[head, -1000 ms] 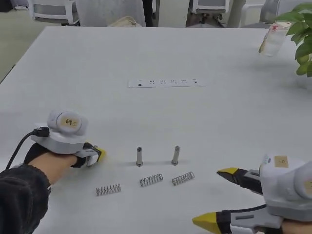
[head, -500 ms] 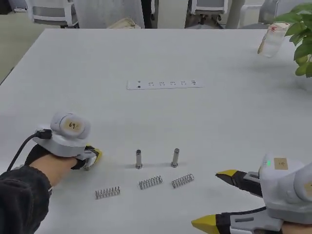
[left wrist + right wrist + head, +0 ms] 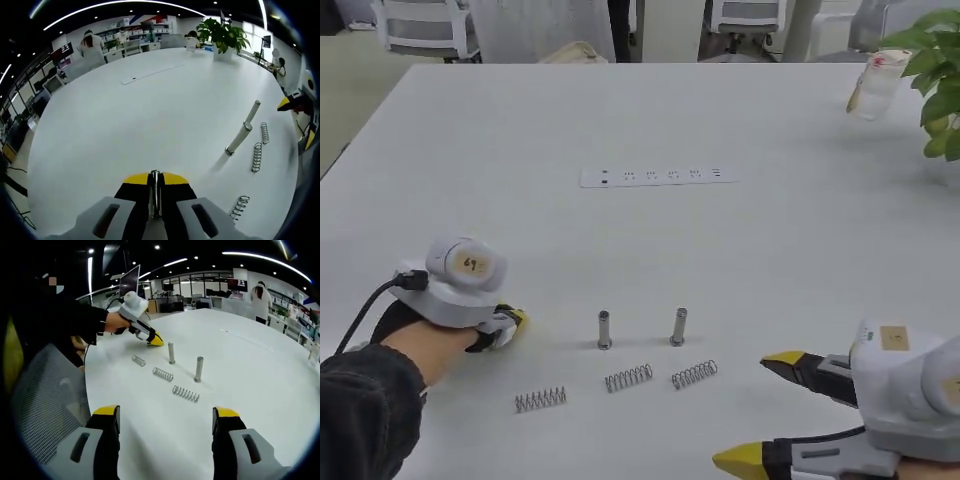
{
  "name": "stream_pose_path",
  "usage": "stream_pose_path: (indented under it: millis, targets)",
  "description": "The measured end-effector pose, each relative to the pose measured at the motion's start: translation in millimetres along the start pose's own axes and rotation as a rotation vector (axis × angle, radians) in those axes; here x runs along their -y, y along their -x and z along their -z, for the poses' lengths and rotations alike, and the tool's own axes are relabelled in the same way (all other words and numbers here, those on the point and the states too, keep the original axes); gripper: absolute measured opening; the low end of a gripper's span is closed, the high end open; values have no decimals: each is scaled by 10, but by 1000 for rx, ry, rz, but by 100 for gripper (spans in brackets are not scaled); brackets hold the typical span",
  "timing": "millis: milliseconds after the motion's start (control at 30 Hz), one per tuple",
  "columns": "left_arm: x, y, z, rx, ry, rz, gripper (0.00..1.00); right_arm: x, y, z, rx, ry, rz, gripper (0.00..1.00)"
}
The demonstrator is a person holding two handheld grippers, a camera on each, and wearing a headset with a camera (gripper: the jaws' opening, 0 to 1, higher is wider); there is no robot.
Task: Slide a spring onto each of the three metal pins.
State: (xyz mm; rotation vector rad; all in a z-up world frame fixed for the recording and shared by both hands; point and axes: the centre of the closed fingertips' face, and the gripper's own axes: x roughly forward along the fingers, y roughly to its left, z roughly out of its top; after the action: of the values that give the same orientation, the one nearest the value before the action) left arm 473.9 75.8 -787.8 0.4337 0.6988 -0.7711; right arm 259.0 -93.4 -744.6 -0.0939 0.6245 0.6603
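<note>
Two metal pins [image 3: 604, 330] [image 3: 678, 327] stand upright on the white table [image 3: 640, 240]. Three springs [image 3: 541, 399] [image 3: 628, 378] [image 3: 694, 373] lie in a row just in front of them. My left gripper [image 3: 515, 319] rests on the table left of the pins. In the left gripper view it [image 3: 155, 182] is shut on a thin metal pin [image 3: 155, 195] that lies between the jaws. My right gripper [image 3: 760, 410] hovers open at the front right, and nothing is between its jaws [image 3: 166, 415]. The right gripper view has the pins [image 3: 171, 353] [image 3: 199, 369] and springs [image 3: 185, 393] ahead.
A white power strip [image 3: 657, 176] lies mid-table behind the pins. A plastic bottle [image 3: 868, 85] and a leafy plant [image 3: 935, 90] stand at the far right. Office chairs [image 3: 425, 25] line the far edge.
The head camera has tilted a little, which shifts the whole picture. My left gripper has edged slightly left, away from the pins. The right gripper has barely moved.
</note>
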Motion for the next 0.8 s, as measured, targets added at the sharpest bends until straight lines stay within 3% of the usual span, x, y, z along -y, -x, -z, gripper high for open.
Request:
stream_pose_path:
  millis: [300,467,800]
  targets:
    - [7,72,6,4,16,9,0,2,-4,3,-4,2,1,74]
    - [31,154,-44,30,52,20,0,-3,-4,-4,-4,5,1,73]
    - [62,332,-53,56,51,21,0,-13,-4,-11,-6,17,-1,73]
